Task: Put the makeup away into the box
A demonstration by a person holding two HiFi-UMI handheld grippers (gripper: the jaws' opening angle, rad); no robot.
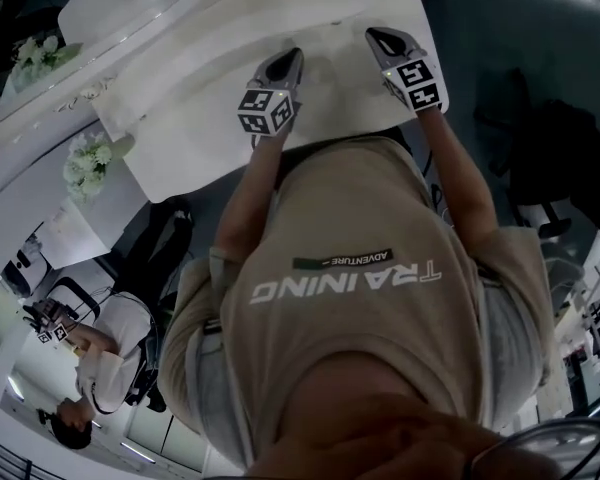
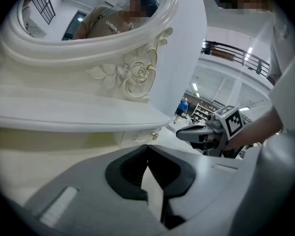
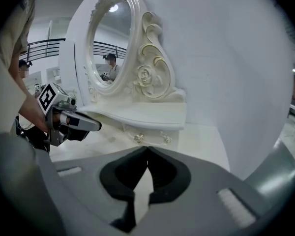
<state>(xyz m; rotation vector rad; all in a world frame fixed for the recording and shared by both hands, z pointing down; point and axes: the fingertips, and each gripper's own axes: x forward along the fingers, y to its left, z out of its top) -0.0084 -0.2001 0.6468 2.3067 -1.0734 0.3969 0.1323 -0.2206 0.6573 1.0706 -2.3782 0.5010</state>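
At the far left of the head view, a bunch of white flowers [image 1: 85, 163] is sitting beside the edge of the white dressing desk [image 1: 180, 143]. Below it, a person in a white top [image 1: 105, 353] is standing in the background.

Right of the flowers, the left claw [image 1: 291, 58] is hanging over the desk top and pointing away from the wearer's beige shirt [image 1: 360, 298]. Its own view is showing its jaws meeting at the tips, with nothing caught between them. Ahead of those jaws, a carved rose [image 2: 137, 73] is decorating the cream mirror frame [image 2: 88, 41]. A small gold drawer knob [image 2: 154, 135] is showing under the curved shelf [image 2: 78, 114].

Further right, the right claw [image 1: 378, 38] is hanging over the same desk top, near the left one but apart from it. Its jaws are also pressing tip to tip and gripping nothing. Beyond them, the oval mirror [image 3: 108, 38] is standing upright at the back of the desk, with two little knobs [image 3: 139, 138] sitting side by side below its shelf.

I cannot tell where the makeup or the box is, as no view is taking them in.
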